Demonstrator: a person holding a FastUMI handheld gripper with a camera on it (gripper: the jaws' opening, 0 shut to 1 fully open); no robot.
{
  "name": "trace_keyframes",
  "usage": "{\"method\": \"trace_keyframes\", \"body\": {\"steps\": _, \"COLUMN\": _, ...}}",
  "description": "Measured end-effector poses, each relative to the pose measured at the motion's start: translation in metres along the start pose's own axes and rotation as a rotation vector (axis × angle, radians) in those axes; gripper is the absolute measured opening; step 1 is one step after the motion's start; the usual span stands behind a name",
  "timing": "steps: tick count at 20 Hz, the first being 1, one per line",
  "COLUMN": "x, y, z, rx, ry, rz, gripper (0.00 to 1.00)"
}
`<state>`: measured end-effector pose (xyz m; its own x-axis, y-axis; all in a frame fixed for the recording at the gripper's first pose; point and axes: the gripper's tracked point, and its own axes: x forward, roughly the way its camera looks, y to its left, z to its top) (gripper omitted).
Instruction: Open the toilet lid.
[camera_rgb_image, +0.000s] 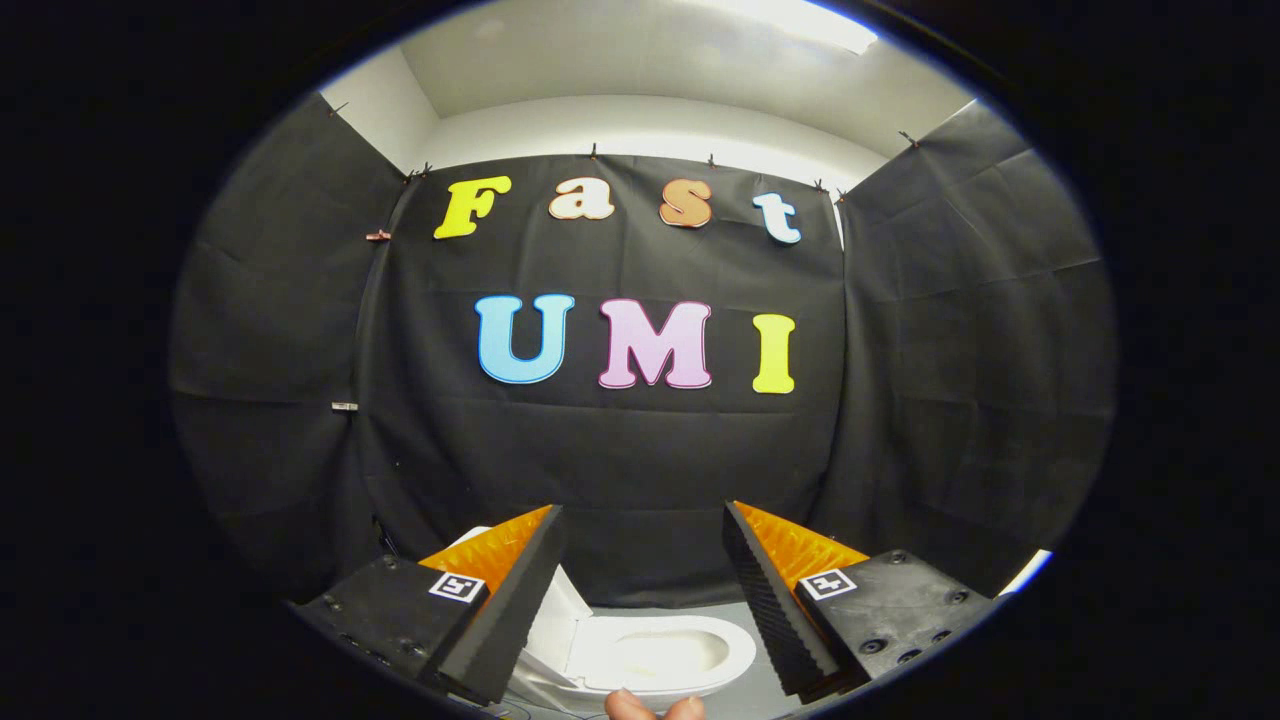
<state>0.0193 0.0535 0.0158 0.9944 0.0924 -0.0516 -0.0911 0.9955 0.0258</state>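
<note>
the gripper (645, 590) hangs with its fingers spread wide and holding nothing, raised above the small white glossy toilet (660, 655) seen between them, whose lid (560, 610) already seems tilted up, fingertips (655, 706) of a person's hand just beneath.

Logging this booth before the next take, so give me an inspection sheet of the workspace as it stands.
Surface: grey floor under the toilet.
Job's things: white toilet below and between the fingers, bowl exposed; lid looks raised at its left side.
Clutter: nothing seen.
Grippers: gripper open, fingers apart, holding nothing; fingertips of a person's hand below.
Cables: nothing seen.
Surroundings: black cloth wall, white ceiling.
</note>
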Motion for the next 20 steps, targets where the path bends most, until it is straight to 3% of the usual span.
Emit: {"method": "trace_keyframes", "body": {"steps": 20, "x": 0.000, "y": -0.009, "z": 0.001, "rx": -0.010, "ry": 0.003, "rz": -0.016, "gripper": 0.98}}
